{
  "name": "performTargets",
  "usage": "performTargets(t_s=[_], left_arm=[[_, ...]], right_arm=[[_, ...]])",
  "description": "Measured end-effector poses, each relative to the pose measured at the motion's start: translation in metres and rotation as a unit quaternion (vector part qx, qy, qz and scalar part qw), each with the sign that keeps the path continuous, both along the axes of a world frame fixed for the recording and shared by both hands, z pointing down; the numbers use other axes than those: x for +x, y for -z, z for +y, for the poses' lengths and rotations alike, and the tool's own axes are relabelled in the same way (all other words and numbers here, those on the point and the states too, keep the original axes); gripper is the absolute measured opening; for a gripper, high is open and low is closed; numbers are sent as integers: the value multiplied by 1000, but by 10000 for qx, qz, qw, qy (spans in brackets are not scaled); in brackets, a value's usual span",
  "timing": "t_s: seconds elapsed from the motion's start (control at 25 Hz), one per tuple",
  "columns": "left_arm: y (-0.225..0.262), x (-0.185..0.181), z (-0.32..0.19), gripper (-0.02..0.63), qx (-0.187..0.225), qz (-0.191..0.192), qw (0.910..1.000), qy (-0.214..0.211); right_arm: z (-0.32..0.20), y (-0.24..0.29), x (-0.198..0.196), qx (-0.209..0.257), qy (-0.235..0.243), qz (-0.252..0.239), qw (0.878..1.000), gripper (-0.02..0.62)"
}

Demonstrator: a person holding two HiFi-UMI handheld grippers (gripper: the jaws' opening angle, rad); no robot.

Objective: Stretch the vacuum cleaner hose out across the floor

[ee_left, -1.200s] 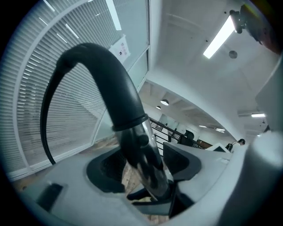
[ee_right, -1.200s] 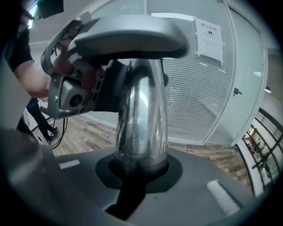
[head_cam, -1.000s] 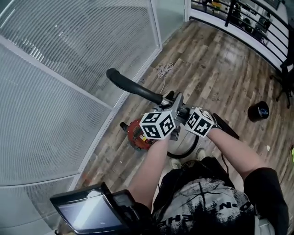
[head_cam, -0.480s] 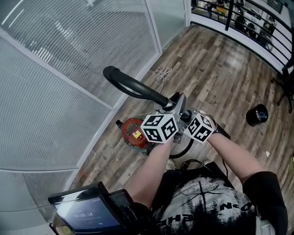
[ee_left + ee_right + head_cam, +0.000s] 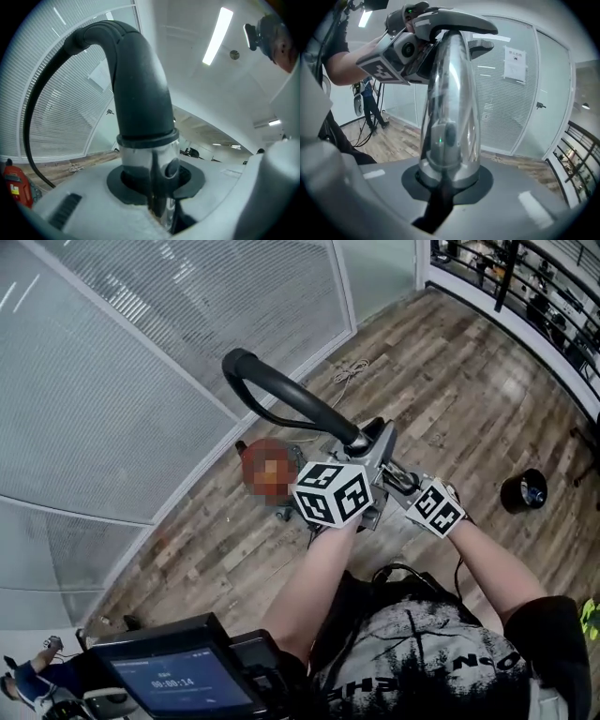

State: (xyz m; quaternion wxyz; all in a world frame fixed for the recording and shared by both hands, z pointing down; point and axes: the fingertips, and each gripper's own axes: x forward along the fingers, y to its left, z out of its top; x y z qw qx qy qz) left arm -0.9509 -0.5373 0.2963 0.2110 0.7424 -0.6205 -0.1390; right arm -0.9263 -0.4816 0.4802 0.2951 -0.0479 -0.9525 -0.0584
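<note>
The black vacuum hose [image 5: 281, 399] arcs up from the red vacuum cleaner [image 5: 270, 468] on the wood floor to a chrome tube [image 5: 380, 454] at its end. Both grippers hold that tube in front of me. My left gripper [image 5: 367, 465] is shut on the tube just below the black hose cuff [image 5: 140, 93]; its jaws have just been closing and clamp the chrome tube [image 5: 152, 164]. My right gripper [image 5: 405, 482] grips the same chrome tube [image 5: 449, 108] lower down, its jaws having closed further. The left gripper [image 5: 405, 47] shows above it.
A glass partition with blinds [image 5: 141, 381] runs along the left. A white cord [image 5: 349, 374] lies by its foot. A black bucket [image 5: 523, 491] stands on the floor at right, and a railing [image 5: 525, 287] crosses the far right. A person [image 5: 370, 105] stands behind.
Both grippers have moved with the tube to the right, away from the red vacuum cleaner. The hose now rises in a longer arc from the cleaner.
</note>
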Motion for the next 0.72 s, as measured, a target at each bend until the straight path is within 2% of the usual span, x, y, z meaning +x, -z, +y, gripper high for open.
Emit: performTargets(t_s=[0.12, 0.4, 0.72], left_arm=[[11, 44, 9, 95, 99, 11, 9999, -125], [33, 90, 47, 92, 283, -224, 9970, -679], [51, 147, 102, 87, 759, -157, 9877, -1362]], right_arm=[[18, 11, 41, -232, 66, -151, 9996, 49], [54, 30, 72, -160, -118, -362, 9991, 51], [98, 42, 120, 140, -840, -439, 9954, 51]])
